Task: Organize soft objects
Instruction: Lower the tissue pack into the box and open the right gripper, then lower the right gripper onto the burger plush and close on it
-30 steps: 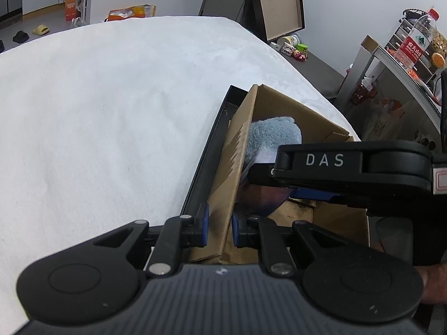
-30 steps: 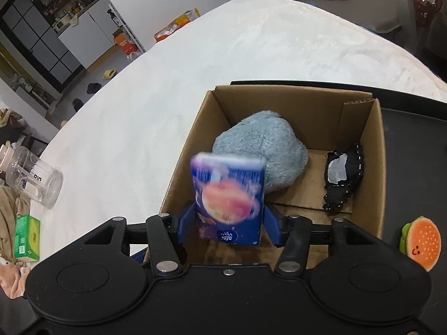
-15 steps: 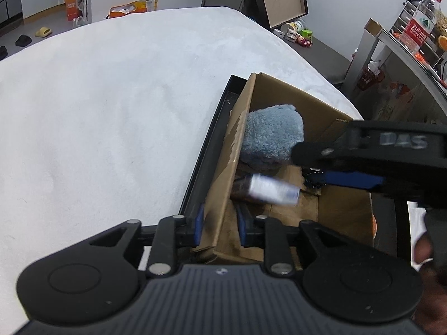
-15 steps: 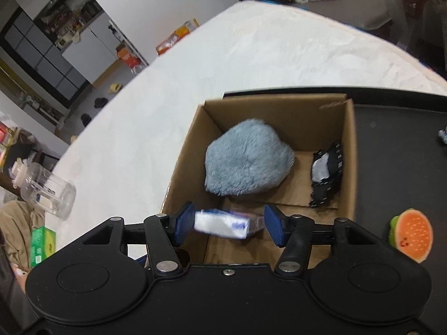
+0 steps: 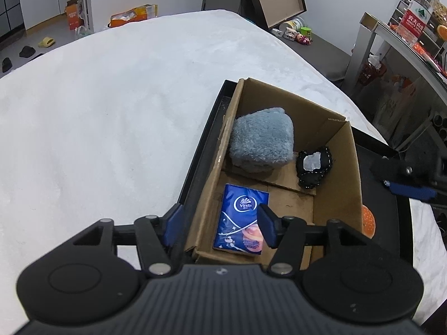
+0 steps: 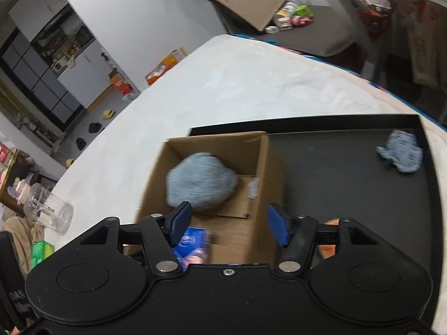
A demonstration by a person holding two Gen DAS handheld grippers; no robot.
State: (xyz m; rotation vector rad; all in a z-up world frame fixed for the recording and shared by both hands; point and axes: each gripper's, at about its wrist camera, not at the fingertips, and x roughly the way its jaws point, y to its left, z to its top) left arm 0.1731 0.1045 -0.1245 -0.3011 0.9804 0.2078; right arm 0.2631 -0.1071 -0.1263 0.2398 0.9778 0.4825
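The left claw (image 5: 219, 224), jaws just opened and empty, straddles the brown cardboard box (image 5: 345, 167) wall. Ahead inside, a blue tissue pack (image 5: 240, 220), grey-blue plush (image 5: 262, 139) and black pouch (image 5: 314, 166) are stowed. The right claw (image 6: 229, 224), widened, holds nothing; beyond it to the right, a blue plush toy (image 6: 401, 153) is left.

- A white, softly textured surface (image 5: 111, 117) like a bed fills the left and centre of both views.
- A black tray (image 6: 349, 173) lies directly on it, toward the lower right of the frame.
- On the tray stand an open cardboard box (image 5: 343, 167), at its left end, and a small pale blue plush (image 6: 401, 153), near its upper right corner.
- An orange burger-shaped toy (image 5: 368, 220) lies just right of the box.
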